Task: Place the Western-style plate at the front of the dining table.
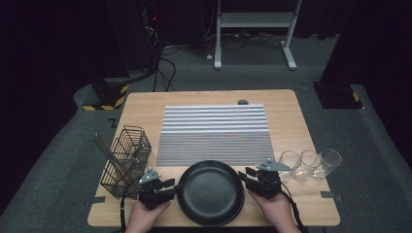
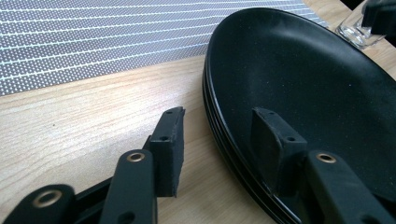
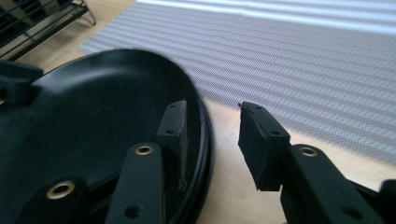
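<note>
Sitting at the near edge of the table (image 1: 296,104), just in front of the striped mat (image 1: 216,133), the black plate (image 1: 210,191) is lying squarely between the two grippers, so each jaw pair is straddling its rim from an opposite side. The left gripper (image 1: 163,187) is meeting the plate's left edge with jaws spread, one pad over the inner slope and one outside above the wood; the right gripper (image 1: 250,178) is mirroring it on the right edge, also released and not yet clamping. Round, so with no long axis, the plate is looking matte, smooth and shallow; the left gripper view is showing ridged lines at the rim, possibly several plates stacked. Both hands are equally near. Farther out, a wire basket (image 1: 125,160) is standing by the left edge and three clear glasses (image 1: 309,164) are lining up toward the right edge.
</note>
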